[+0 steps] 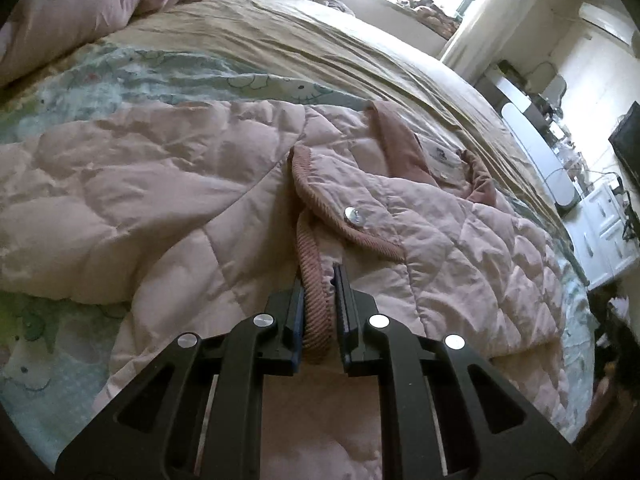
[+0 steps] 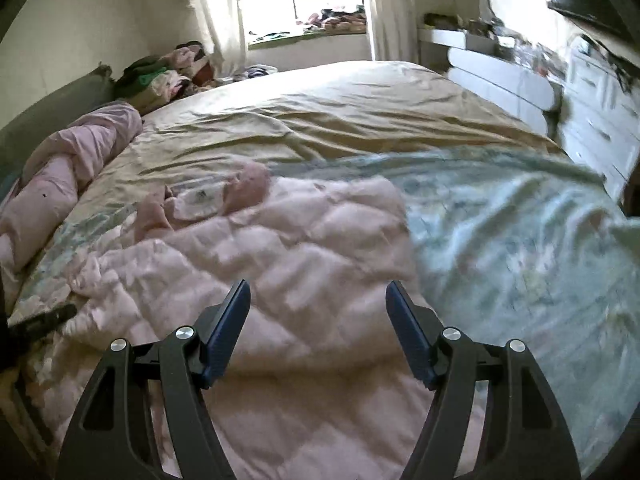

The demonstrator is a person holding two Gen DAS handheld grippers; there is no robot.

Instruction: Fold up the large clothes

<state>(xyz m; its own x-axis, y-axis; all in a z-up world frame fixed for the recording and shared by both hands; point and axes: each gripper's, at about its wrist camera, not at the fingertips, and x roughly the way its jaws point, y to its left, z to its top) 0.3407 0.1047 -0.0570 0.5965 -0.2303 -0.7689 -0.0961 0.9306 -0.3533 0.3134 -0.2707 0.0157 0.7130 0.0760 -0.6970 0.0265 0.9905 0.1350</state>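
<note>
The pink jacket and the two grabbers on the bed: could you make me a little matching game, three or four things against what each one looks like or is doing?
Things:
1. left gripper
2. right gripper
3. pink quilted jacket
4. snap button

Descriptions:
A. silver and round, on a flap with ribbed edging
B. open, nothing between its fingers
C. spread out on the bed
D. shut on the jacket's ribbed trim

Pairs: 1-D, 2-B, 3-C, 4-A
</note>
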